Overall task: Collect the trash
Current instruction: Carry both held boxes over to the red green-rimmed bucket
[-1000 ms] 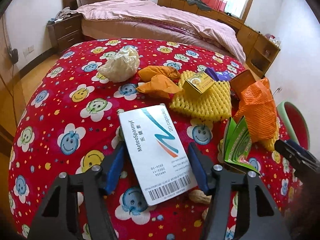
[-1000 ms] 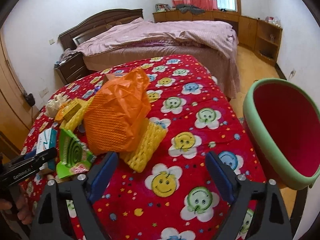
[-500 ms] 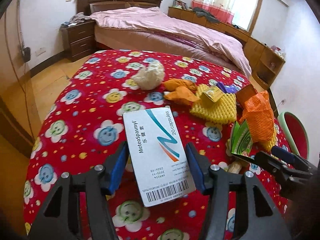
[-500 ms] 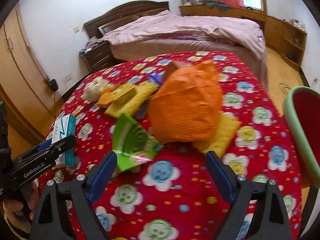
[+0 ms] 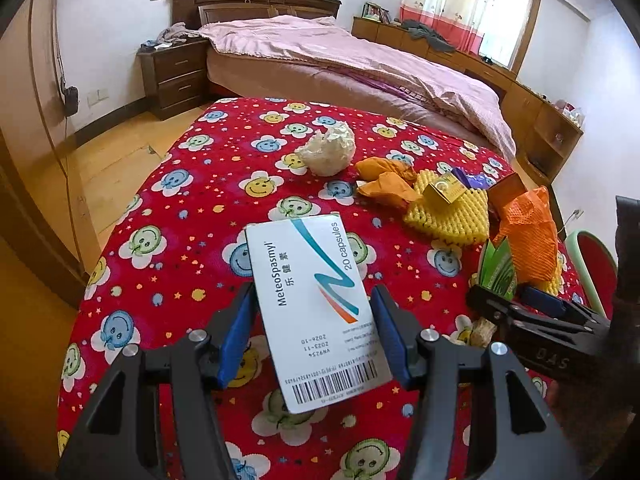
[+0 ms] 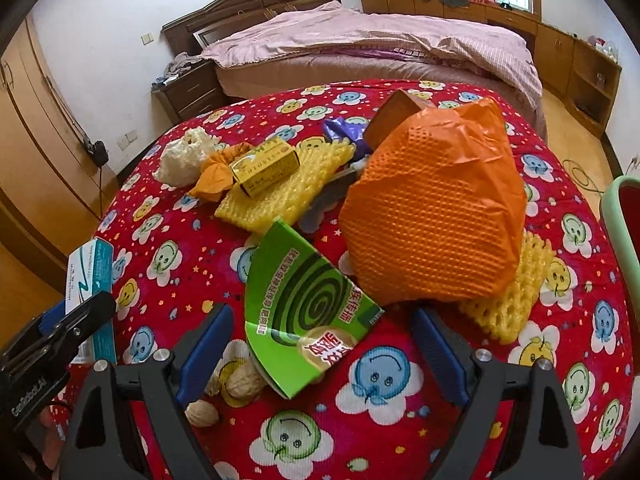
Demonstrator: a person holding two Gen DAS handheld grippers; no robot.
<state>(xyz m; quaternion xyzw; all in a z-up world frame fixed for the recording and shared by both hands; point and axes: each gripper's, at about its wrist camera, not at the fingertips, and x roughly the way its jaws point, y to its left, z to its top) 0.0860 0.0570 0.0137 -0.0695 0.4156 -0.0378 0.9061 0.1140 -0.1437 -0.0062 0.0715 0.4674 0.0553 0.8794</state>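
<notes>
My left gripper point(image 5: 312, 320) is shut on a white medicine box point(image 5: 304, 276), which hangs tilted above the red smiley tablecloth point(image 5: 192, 216). The right wrist view shows that same box point(image 6: 88, 276) at the far left. My right gripper point(image 6: 322, 320) stands open low over the table. A flattened green mosquito-coil box point(image 6: 304, 292) lies just ahead of it and between its blue pads, untouched. Behind the green box sit an orange foam net point(image 6: 436, 216), a yellow foam net point(image 6: 280, 184) and a small yellow box point(image 6: 264, 166).
A red bin with a green rim point(image 6: 616, 216) stands off the table's right edge. Crumpled white paper point(image 6: 182, 156), an orange wrapper point(image 6: 216, 176) and a purple wrapper point(image 6: 344, 128) lie further back. Peanuts point(image 6: 240, 384) rest by my right gripper's left finger. A bed stands beyond.
My left gripper has drawn back and risen a little with the medicine box. My right gripper has swung left from the bin side until the green box lies between its fingers.
</notes>
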